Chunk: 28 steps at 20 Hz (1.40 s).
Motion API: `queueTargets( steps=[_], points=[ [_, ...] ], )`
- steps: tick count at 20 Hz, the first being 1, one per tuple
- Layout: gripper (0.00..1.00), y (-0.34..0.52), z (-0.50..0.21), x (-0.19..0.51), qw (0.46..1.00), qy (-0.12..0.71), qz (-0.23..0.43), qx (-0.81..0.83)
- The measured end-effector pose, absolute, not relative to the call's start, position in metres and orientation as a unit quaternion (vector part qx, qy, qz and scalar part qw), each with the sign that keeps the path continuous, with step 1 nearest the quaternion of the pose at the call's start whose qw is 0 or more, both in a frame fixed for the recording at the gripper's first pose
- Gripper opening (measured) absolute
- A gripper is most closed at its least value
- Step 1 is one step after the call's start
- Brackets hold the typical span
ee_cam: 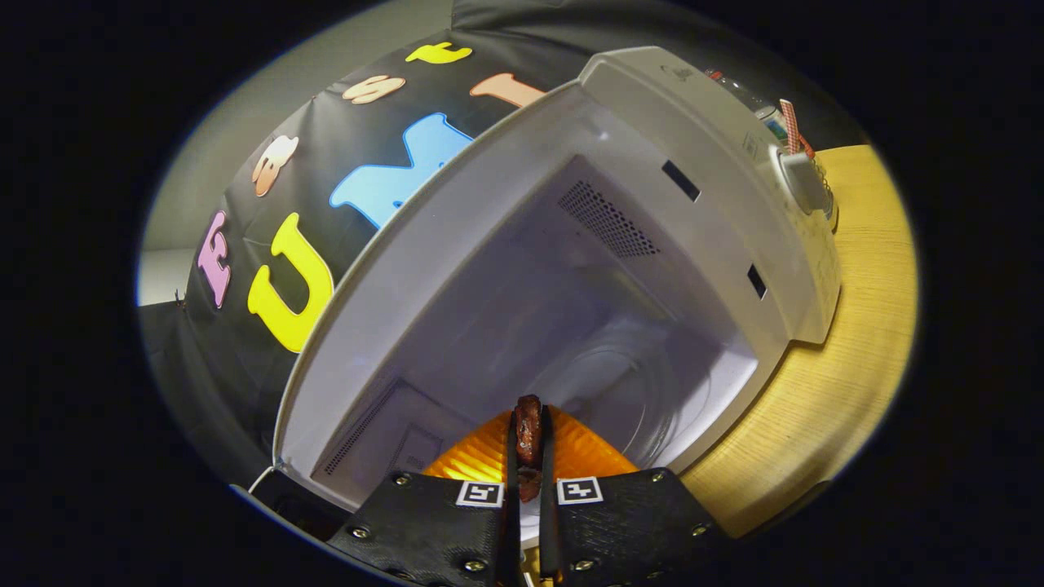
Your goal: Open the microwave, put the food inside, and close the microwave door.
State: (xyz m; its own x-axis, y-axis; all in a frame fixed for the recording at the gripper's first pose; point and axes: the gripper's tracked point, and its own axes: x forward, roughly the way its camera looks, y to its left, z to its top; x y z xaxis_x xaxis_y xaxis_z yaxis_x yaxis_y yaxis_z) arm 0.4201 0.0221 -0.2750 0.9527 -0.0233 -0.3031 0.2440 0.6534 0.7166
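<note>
Gripper [528, 440] fingers pinching brown food piece [528, 432] between them, at mouth of open microwave [636, 269]. Orange dish [481, 456] just beneath. Advise: carry straight in, lower near turntable [644, 391], release gently, clear walls.

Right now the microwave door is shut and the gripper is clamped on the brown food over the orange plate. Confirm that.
Not quite: the microwave is open, its white cavity exposed in the gripper view. The rest holds: the gripper is clamped on the brown food over the orange plate.
</note>
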Motion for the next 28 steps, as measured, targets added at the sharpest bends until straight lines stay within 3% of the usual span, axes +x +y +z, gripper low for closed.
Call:
queueTargets(
  steps=[10,14,21,28],
  points=[
    [0.13,0.0,-0.292,0.425,0.906,0.142,-0.103,0.384],
    [1.0,-0.02,-0.305,0.411,0.914,0.178,-0.138,0.338],
    [0.97,-0.052,-0.256,0.388,0.937,0.14,-0.148,0.283],
    [0.97,-0.047,-0.209,0.319,0.958,0.137,-0.136,0.213]
  ],
)
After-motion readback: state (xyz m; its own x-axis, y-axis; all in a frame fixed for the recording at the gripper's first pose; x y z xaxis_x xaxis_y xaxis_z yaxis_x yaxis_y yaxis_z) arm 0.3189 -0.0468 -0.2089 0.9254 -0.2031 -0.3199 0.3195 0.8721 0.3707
